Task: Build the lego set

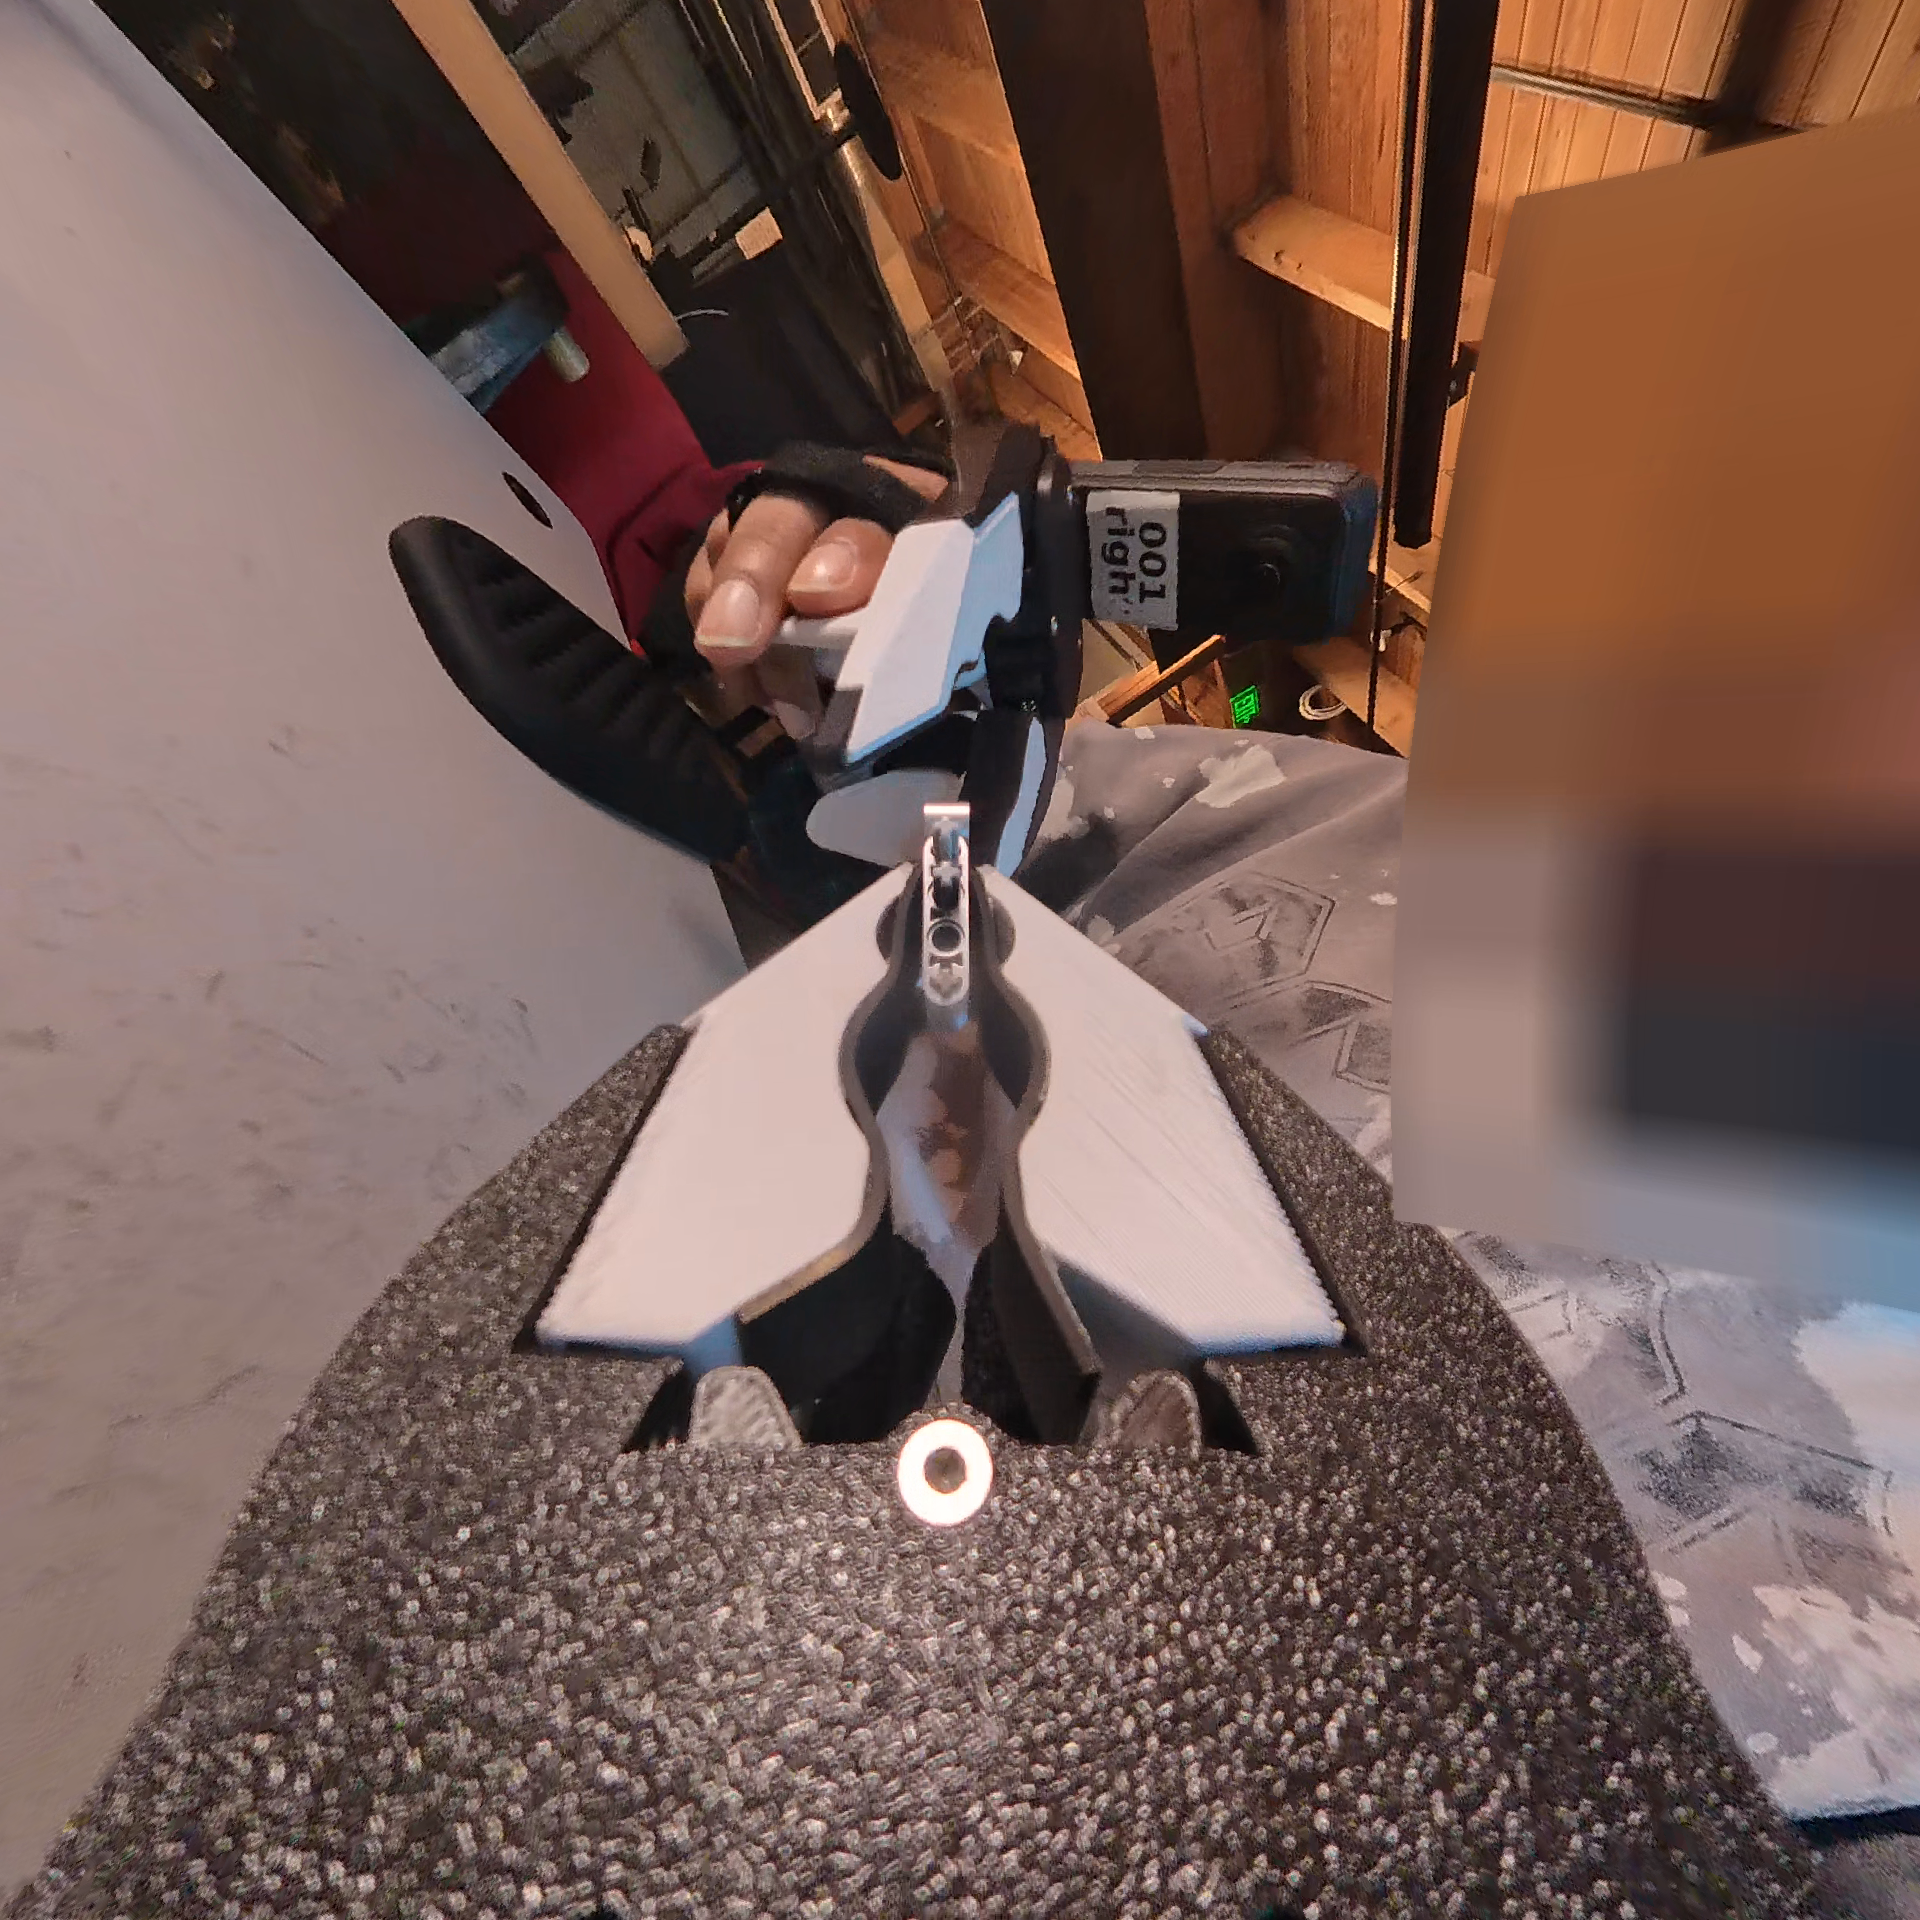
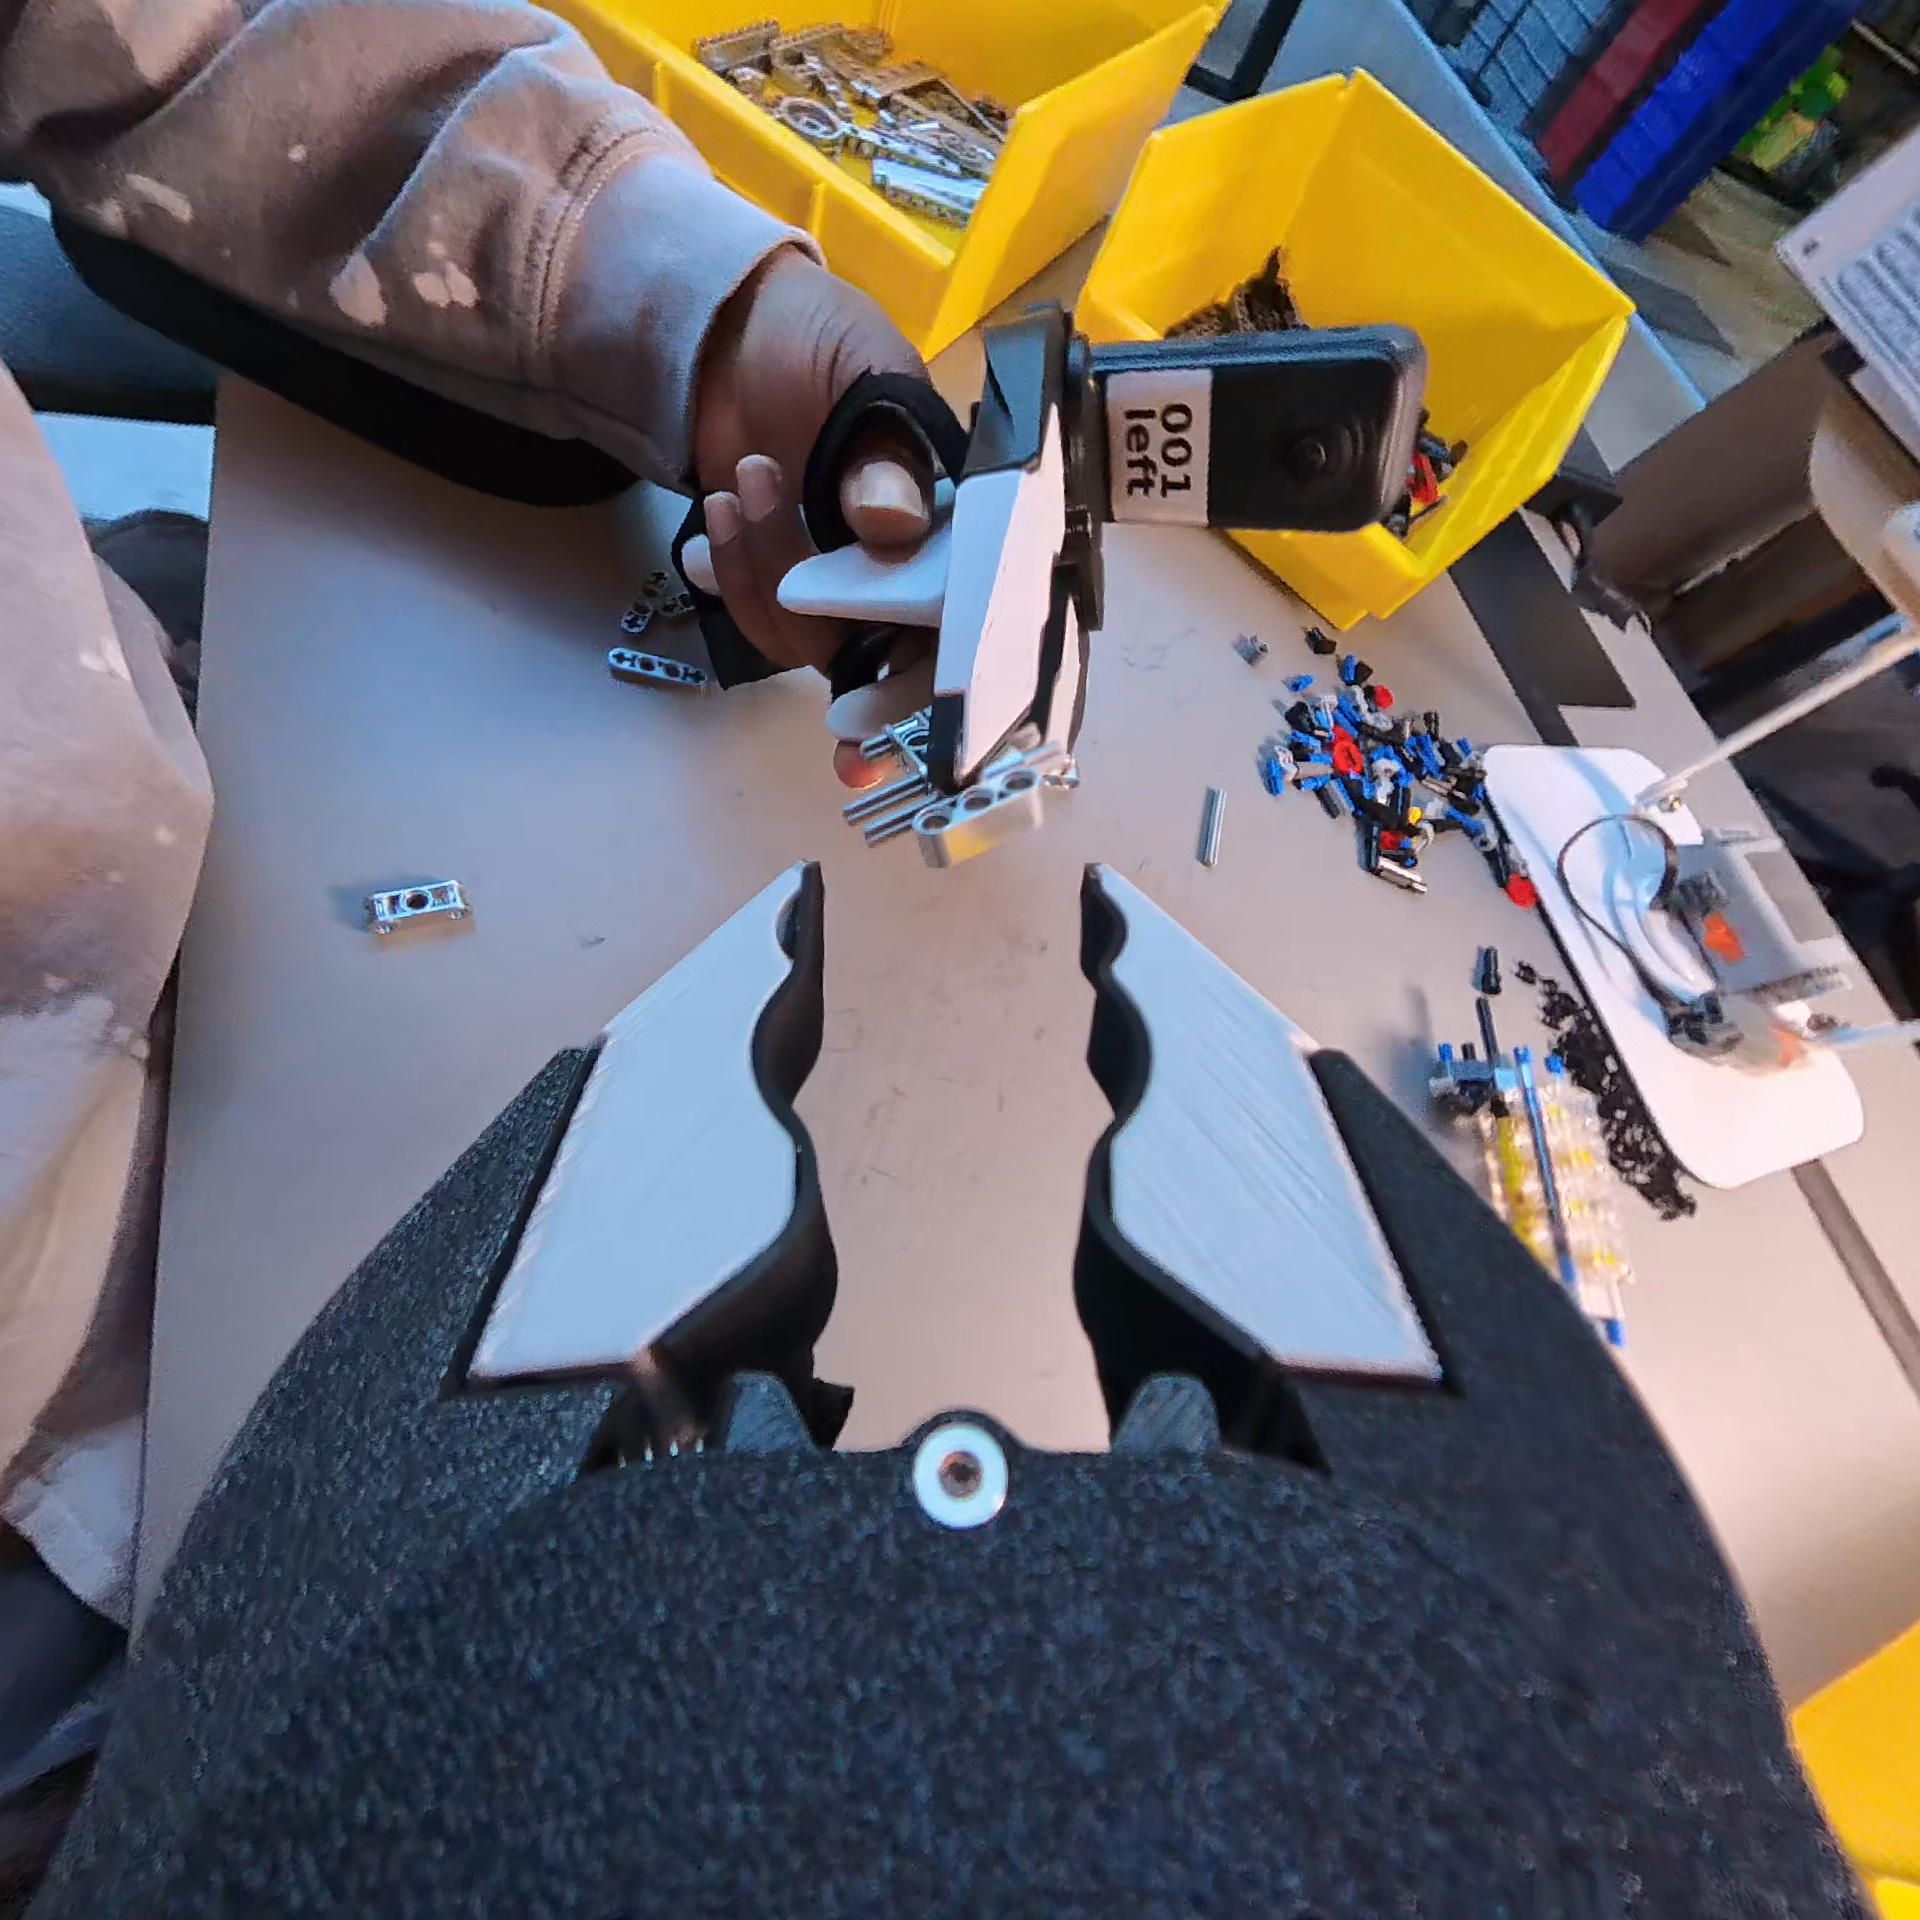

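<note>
Light, left wrist view: warm amber on the wooden ceiling (image 1: 1195, 208); cooler and dimmer below.
Light, right wrist view: even, bluish, moderately bright over the worktop (image 2: 416, 748).
Shadows: soft, short beneath small parts.
Distortion: strong wide-angle bending toward the edges.
Focus: near housing grainy but sharp; sleeve (image 2: 364, 208) slightly blurred.

Glossy yellow plastic bins (image 2: 1475, 249), smooth matt tabletop (image 2: 416, 727)

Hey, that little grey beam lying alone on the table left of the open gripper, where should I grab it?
Grip the small grey beam across its narrow width, descending from above. It lies flat and apart from other pieces, long sides exposed. The right gripper is open and empty.
</note>
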A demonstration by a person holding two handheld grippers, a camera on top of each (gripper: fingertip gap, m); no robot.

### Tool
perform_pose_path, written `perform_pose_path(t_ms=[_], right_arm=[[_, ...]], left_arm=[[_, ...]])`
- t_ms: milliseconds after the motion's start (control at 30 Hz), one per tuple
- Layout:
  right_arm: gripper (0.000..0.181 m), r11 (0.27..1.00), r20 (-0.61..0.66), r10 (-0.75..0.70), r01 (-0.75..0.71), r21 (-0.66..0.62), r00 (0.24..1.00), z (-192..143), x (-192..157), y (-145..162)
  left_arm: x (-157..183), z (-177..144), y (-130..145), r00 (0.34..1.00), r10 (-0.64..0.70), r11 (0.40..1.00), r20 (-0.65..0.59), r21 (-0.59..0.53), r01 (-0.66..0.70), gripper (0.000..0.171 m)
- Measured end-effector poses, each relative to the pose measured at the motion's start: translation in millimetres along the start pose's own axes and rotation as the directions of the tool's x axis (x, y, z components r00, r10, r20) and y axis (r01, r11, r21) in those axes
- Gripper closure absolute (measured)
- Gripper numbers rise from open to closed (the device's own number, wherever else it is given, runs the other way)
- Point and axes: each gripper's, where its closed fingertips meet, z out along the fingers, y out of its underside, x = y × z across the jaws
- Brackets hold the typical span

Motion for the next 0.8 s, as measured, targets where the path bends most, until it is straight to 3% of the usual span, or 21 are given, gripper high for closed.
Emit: perform_pose_path(t_ms=[233,300,433,800], right_arm=[[0.13,0.977,0.119,-0.205,0.211,-0.04,0.971,13,-23,5],[0.139,0.974,0.129,-0.216,0.222,-0.036,0.968,17,-25,5],[0.14,0.986,0.115,-0.165,0.166,0.003,0.979,17,-21,5],[0.139,0.989,-0.134,-0.068,0.085,0.125,0.989,13,12,0]], left_arm=[[-11,7,22,0.998,-0.044,0.993,0.051,-0.103,0.049,0.167],[-13,7,25,0.997,-0.054,0.991,0.064,-0.118,0.061,0.167],[-14,2,19,0.995,-0.078,0.994,0.061,-0.071,0.082,0.166],[-12,-9,-5,0.994,0.029,0.997,0.109,0.069,-0.036,0.164]])
